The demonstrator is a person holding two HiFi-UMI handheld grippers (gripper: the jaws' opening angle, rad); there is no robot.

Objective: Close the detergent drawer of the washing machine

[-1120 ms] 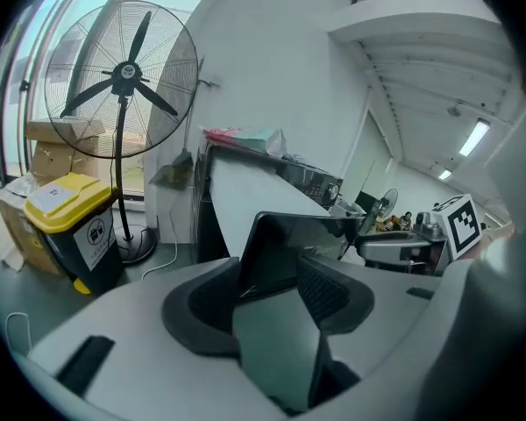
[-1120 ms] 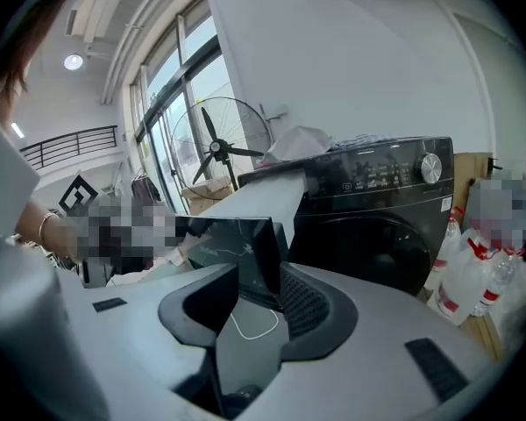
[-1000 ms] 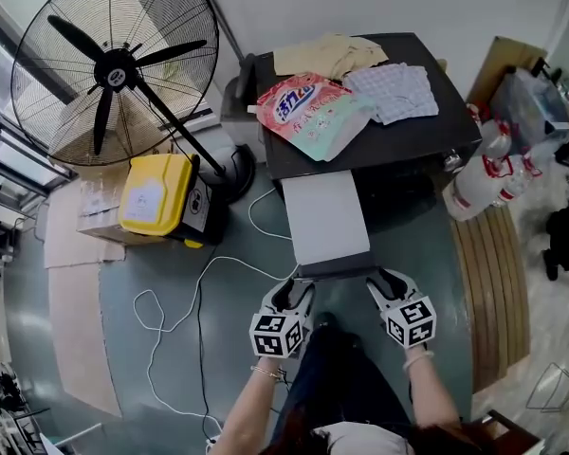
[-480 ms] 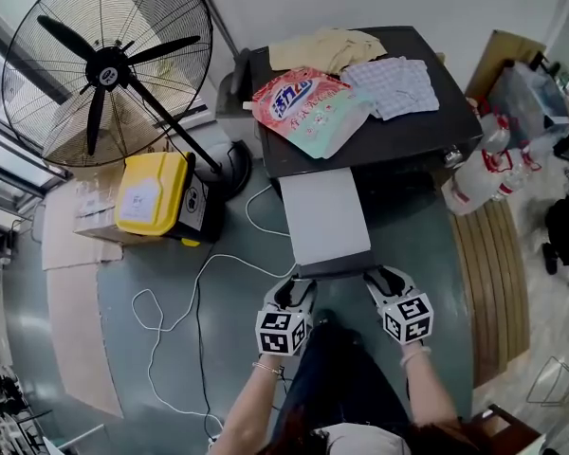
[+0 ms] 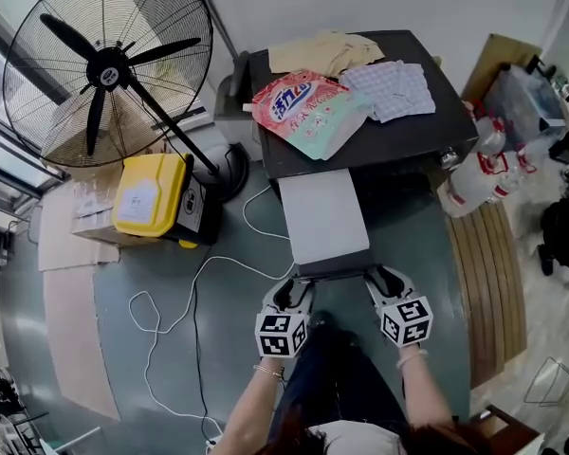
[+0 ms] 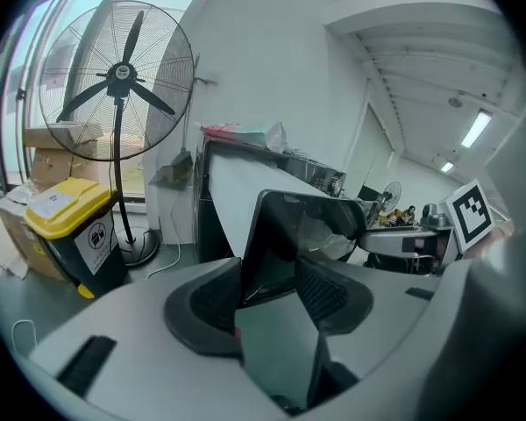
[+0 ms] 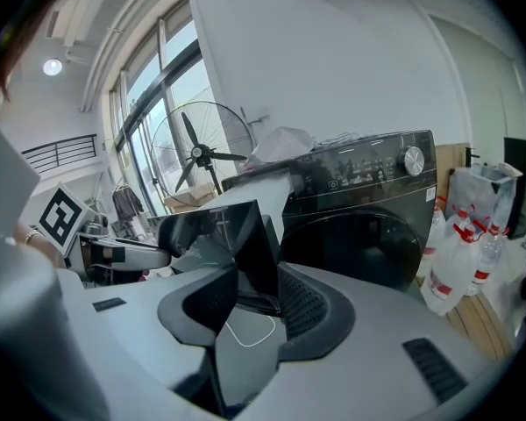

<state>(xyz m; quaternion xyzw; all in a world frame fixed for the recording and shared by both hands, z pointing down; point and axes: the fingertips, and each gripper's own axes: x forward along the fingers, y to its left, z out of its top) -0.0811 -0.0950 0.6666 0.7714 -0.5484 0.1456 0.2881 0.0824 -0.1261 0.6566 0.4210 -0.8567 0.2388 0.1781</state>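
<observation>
The black washing machine (image 5: pixel 389 140) has its long pale drawer (image 5: pixel 322 218) pulled far out toward me. My left gripper (image 5: pixel 294 289) sits at the near left corner of the drawer's dark front panel (image 6: pixel 289 235), and its jaws are closing with that panel edge between the pads. My right gripper (image 5: pixel 378 279) is at the near right corner. Its jaws are closing too, with the panel's other end (image 7: pixel 237 235) wedged between its pads. In both gripper views the pads touch the panel on either side. The washer's door and control knob (image 7: pixel 413 160) show behind.
A pink detergent bag (image 5: pixel 308 112), checked cloth (image 5: pixel 391 88) and beige cloth (image 5: pixel 327 53) lie on the washer's top. A standing fan (image 5: pixel 104 64) and yellow bin (image 5: pixel 152 195) are at left, a white cable (image 5: pixel 171 301) crosses the floor, and big bottles (image 5: pixel 474 173) stand at right.
</observation>
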